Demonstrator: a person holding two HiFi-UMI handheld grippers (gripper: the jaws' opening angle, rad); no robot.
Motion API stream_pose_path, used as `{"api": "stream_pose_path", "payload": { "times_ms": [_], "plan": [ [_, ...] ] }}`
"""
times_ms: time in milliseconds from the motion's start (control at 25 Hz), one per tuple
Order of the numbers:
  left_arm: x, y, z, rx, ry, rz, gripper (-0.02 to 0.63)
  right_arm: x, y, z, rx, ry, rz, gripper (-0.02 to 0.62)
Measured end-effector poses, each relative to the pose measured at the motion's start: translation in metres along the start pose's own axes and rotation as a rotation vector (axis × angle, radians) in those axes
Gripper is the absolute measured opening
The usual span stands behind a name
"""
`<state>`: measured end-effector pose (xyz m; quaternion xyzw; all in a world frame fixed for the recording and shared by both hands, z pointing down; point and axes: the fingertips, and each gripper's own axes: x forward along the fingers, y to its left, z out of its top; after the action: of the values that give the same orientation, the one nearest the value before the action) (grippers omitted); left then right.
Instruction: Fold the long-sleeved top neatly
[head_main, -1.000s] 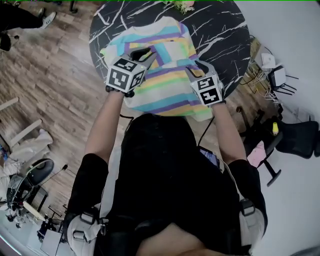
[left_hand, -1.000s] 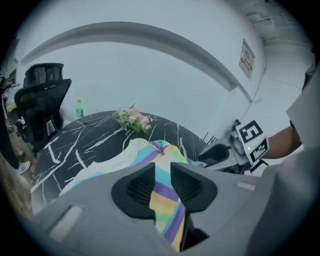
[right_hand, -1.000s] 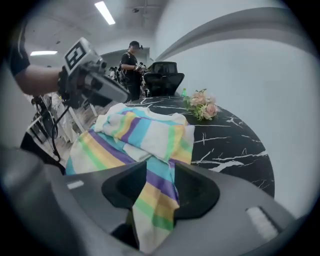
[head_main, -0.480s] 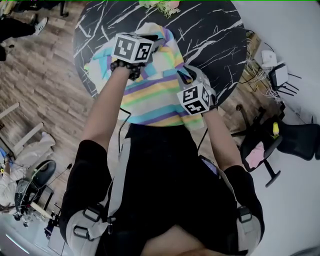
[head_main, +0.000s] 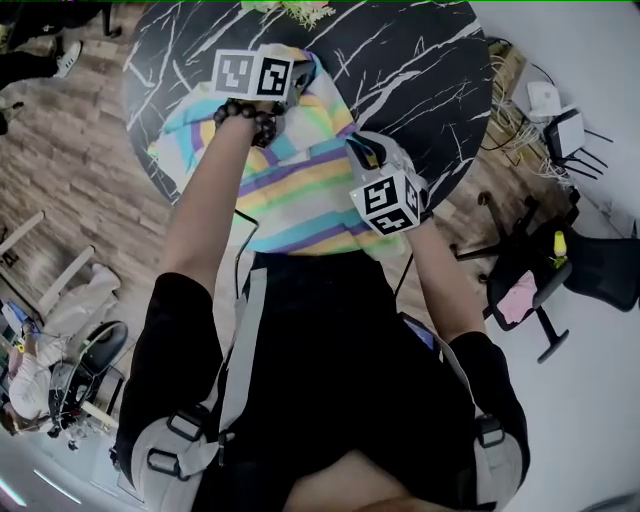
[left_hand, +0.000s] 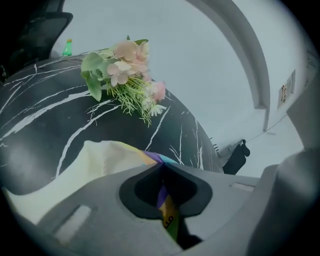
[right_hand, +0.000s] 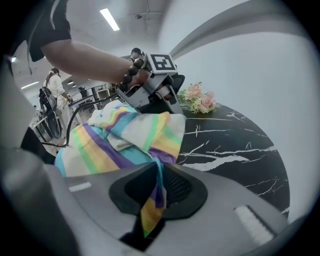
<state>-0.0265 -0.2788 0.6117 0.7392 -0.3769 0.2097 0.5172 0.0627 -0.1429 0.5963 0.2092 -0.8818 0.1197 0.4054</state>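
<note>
Currently: one long-sleeved top (head_main: 300, 190), soft cloth in pastel yellow, turquoise, purple and white stripes, lying rumpled on one round black table (head_main: 420, 70) veined white like marble. Two grey moulded grippers: left gripper (left_hand: 161, 170) and right gripper (right_hand: 157, 165), whose jaws have just been closing, each pinching a thin fold of the striped fabric. One bouquet (left_hand: 125, 70), pink blooms and green leaves, by the table's far rim.

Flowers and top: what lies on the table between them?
Nothing: only bare black table separates the flowers from the top, as the left gripper view shows.
</note>
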Motion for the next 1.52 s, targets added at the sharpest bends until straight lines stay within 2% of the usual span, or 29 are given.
{"api": "stream_pose_path", "payload": {
  "times_ms": [160,400,560,680,760,840,960,1080,1160,1200,1240,1320,1400,1520],
  "plan": [
    [0.002,-0.003,0.014,-0.037,-0.058,-0.037,0.012,-0.010,-0.005,0.002,0.038,-0.052,-0.005,0.034],
    [0.001,-0.019,0.054,-0.044,-0.147,-0.121,0.012,-0.026,-0.016,0.009,0.107,-0.146,-0.022,0.029],
    [0.013,-0.024,0.064,-0.049,-0.141,-0.136,0.012,-0.026,-0.026,-0.003,0.156,-0.125,-0.050,0.031],
    [0.023,-0.017,0.069,-0.098,-0.159,-0.124,0.012,-0.024,-0.027,-0.011,0.126,-0.092,-0.077,0.031],
    [0.026,-0.013,0.073,-0.138,-0.186,-0.126,0.011,-0.026,-0.027,-0.010,0.134,-0.108,-0.075,0.031],
    [0.027,-0.011,0.080,-0.177,-0.218,-0.136,0.011,-0.031,-0.030,-0.008,0.239,-0.158,-0.049,0.031],
    [0.029,-0.011,0.087,-0.232,-0.246,-0.161,0.011,-0.039,-0.045,-0.011,0.557,-0.256,-0.001,0.031],
    [0.034,-0.011,0.085,-0.241,-0.233,-0.175,0.011,-0.041,-0.056,-0.018,0.841,-0.302,0.030,0.031],
    [0.034,-0.013,0.085,-0.230,-0.222,-0.188,0.012,-0.041,-0.062,-0.021,0.937,-0.300,0.022,0.032],
    [0.033,-0.015,0.086,-0.218,-0.221,-0.193,0.015,-0.041,-0.064,-0.023,0.925,-0.291,0.002,0.038],
    [0.031,-0.016,0.087,-0.207,-0.222,-0.196,0.019,-0.042,-0.066,-0.024,0.863,-0.273,-0.032,0.062],
    [0.023,-0.019,0.087,-0.183,-0.223,-0.198,0.117,-0.043,-0.065,-0.023,0.651,-0.222,-0.111,0.124],
    [0.013,-0.018,0.085,-0.141,-0.209,-0.175,0.140,-0.043,-0.062,-0.016,0.451,-0.194,-0.154,0.132],
    [0.001,-0.017,0.072,-0.036,-0.138,-0.116,0.155,-0.040,-0.053,0.004,0.244,-0.176,-0.158,0.137]
  ]
}}
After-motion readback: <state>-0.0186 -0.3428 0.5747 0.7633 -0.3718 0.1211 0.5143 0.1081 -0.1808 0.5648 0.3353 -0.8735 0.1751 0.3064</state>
